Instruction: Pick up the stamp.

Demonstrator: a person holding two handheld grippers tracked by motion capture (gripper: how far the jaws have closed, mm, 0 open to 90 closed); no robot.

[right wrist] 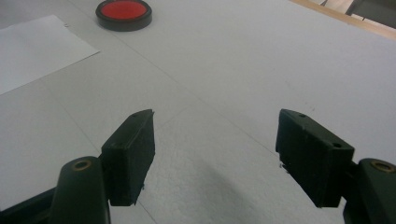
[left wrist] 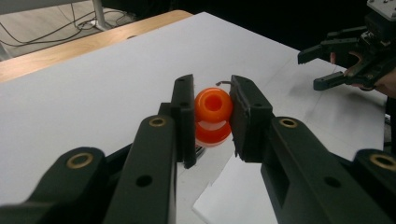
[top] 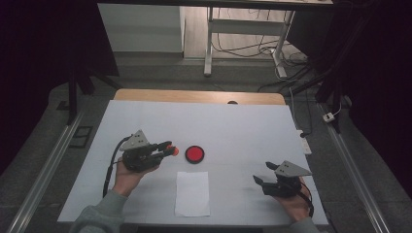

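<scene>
- Nearest to you, one white sheet of paper [top: 192, 193] lies flat on the table [top: 243, 126], between your two forearms and bare of any mark that the pictures show.
- Your right gripper [top: 266, 174] rests low at the near right with its jaws spread wide and nothing between them; the right gripper view [right wrist: 215, 154] shows only bare table in the gap.
- Your left gripper [top: 167, 148] is lifted off the table at the left, and its jaws pinch one orange stamp [left wrist: 213, 116], a rounded, knob-like piece seen end-on in the left gripper view, pressed on both sides by the pads [left wrist: 187, 121].
- The orange stamp [top: 173, 151] therefore sits in your left gripper, in the air, just beside the ink pad and apart from the sheet.
- One round black ink pad with a red face [top: 195, 154] lies open just beyond the sheet; the right gripper view shows it too [right wrist: 123, 13].
- Progress, as a judgement: picking up the stamp is done. Pressing it onto the red face and then onto the sheet appears to be left; whether it is already inked cannot be told.
- Count: two grippers, one stamp, one ink pad, one sheet.
</scene>
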